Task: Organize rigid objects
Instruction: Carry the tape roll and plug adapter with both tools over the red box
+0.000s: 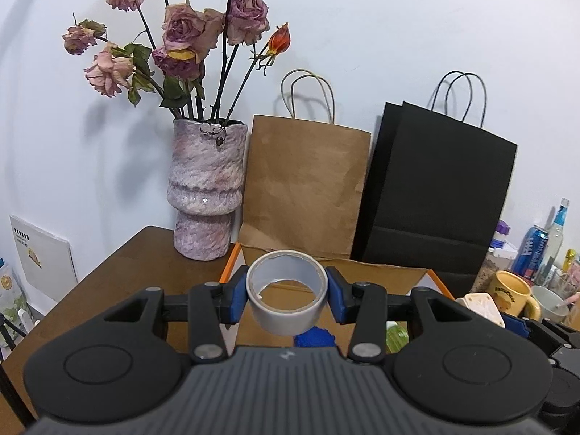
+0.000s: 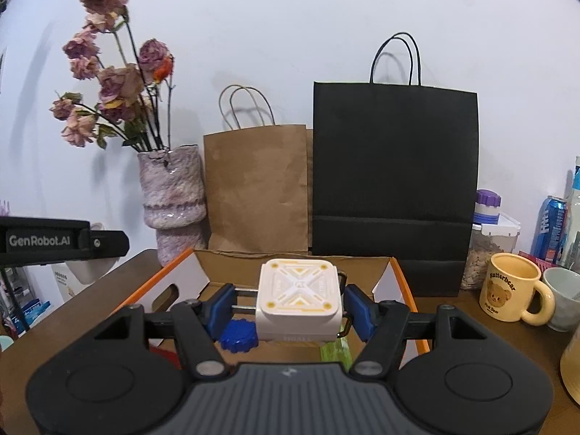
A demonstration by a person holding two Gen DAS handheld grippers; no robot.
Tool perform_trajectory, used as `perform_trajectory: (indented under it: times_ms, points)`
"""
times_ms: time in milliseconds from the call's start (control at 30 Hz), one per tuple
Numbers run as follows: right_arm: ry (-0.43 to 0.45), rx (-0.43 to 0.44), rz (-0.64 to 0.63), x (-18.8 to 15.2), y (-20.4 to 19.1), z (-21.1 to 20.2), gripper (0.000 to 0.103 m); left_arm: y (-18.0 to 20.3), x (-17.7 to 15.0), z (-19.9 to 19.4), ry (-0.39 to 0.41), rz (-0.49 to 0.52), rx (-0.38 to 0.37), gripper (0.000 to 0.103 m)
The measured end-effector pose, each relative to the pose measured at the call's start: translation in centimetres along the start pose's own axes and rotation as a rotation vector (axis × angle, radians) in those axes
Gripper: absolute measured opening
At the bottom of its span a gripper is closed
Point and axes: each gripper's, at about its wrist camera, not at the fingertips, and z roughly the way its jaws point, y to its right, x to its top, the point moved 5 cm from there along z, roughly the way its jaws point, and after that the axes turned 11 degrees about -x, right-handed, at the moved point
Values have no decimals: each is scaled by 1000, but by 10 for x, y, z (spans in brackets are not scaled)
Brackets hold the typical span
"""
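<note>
My left gripper [image 1: 288,291] is shut on a grey tape roll [image 1: 286,311], which its blue pads squeeze from both sides. The roll hangs over an open cardboard box with orange edges [image 1: 232,261]. My right gripper [image 2: 290,308] is shut on a white square device with yellow markings [image 2: 299,291], held above the same box [image 2: 402,279]. On the box floor lie a blue ridged piece [image 2: 237,335] and something green [image 2: 331,349]. The white device [image 1: 484,306] also shows at the right edge of the left wrist view. The left gripper's black body [image 2: 54,241] shows at the left of the right wrist view.
Against the wall behind the box stand a pink vase of dried roses [image 1: 204,188], a brown paper bag [image 1: 304,188] and a black paper bag [image 2: 393,159]. To the right are a yellow bear mug [image 2: 507,286], a grey cup [image 2: 565,297], a blue can [image 2: 551,228] and a jar [image 2: 489,246].
</note>
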Motion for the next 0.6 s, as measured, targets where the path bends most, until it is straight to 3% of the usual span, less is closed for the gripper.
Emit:
perform_trajectory:
  times_ms: [600]
  points:
    - [-83, -15, -21, -5, -6, 84, 64, -26, -1, 80, -91, 12, 79, 45]
